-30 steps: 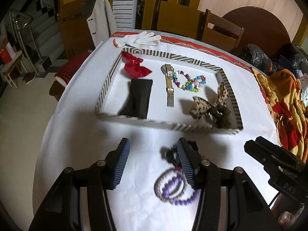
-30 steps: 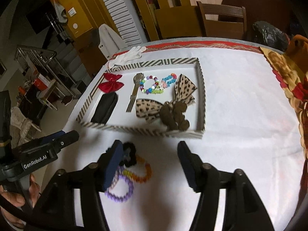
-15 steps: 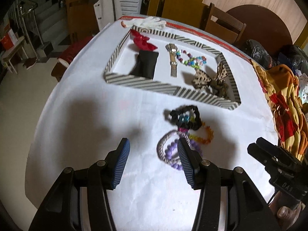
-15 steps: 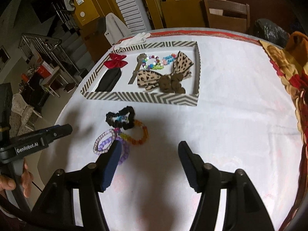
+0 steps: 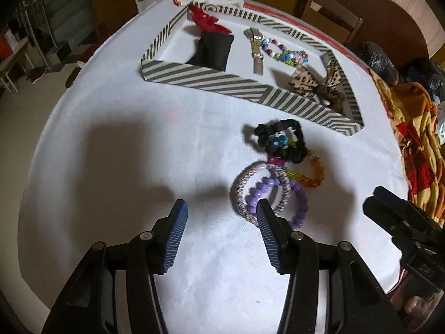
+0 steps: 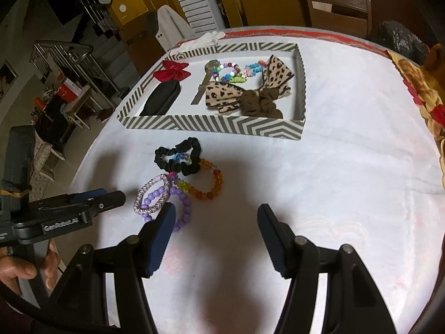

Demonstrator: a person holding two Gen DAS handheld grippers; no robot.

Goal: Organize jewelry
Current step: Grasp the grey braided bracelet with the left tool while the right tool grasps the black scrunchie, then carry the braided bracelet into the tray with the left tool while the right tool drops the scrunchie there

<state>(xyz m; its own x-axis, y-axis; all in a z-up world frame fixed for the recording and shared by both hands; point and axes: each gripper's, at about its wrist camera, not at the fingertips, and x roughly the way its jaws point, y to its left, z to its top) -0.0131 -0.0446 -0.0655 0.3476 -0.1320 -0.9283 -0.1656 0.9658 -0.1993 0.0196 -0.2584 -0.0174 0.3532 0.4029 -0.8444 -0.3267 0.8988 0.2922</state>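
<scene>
Both tools stand with jaws apart, gripping nothing. Just ahead of the left tool (image 5: pixel 221 217), by its right finger, a purple bead bracelet (image 5: pixel 299 194) lies on the white-clothed desk (image 5: pixel 125 144). Left of the right tool (image 6: pixel 215 218), it touches a black scrunchie (image 6: pixel 192 153). Beyond sits a striped cardboard tray (image 6: pixel 211 123).

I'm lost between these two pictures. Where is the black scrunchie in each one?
Left wrist view: the black scrunchie lies right of centre, on the white cloth just below the striped tray.
Right wrist view: the black scrunchie lies left of centre, again just below the striped tray.
Shared landmark: the red bow in the tray's far left corner.
</scene>
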